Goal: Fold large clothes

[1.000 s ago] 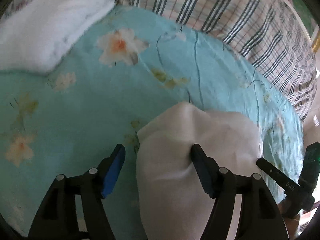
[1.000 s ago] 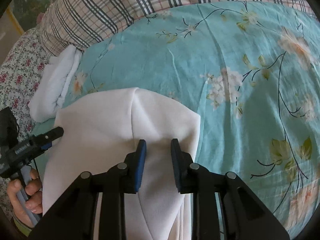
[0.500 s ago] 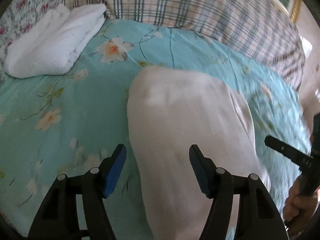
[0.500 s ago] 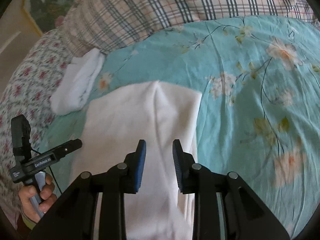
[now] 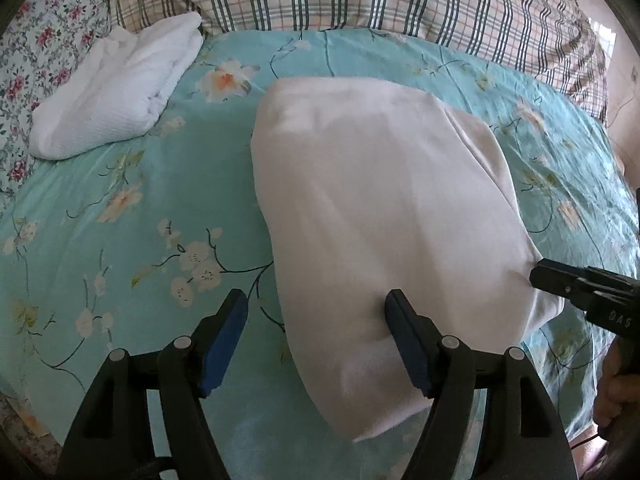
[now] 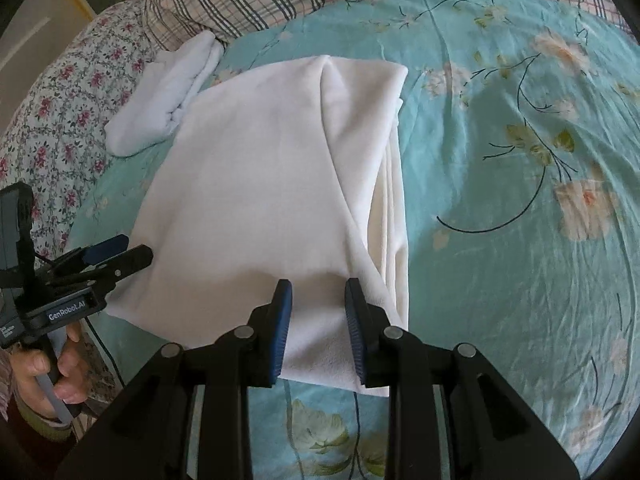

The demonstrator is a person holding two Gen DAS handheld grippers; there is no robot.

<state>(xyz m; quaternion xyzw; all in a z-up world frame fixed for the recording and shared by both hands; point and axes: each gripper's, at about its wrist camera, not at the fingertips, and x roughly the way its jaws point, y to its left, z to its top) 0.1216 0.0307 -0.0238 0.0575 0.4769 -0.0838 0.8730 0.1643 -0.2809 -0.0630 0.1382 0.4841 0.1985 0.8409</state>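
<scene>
Now both tools, left and right, apart over folded white garment on bedsheet.

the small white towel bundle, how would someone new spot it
Start at the plaid pillow along the head of the teal floral sheet. The towel bundle lies below its left end. Unlike the large smooth white garment mid-bed, it is smaller, ribbed and rolled thick.
</scene>
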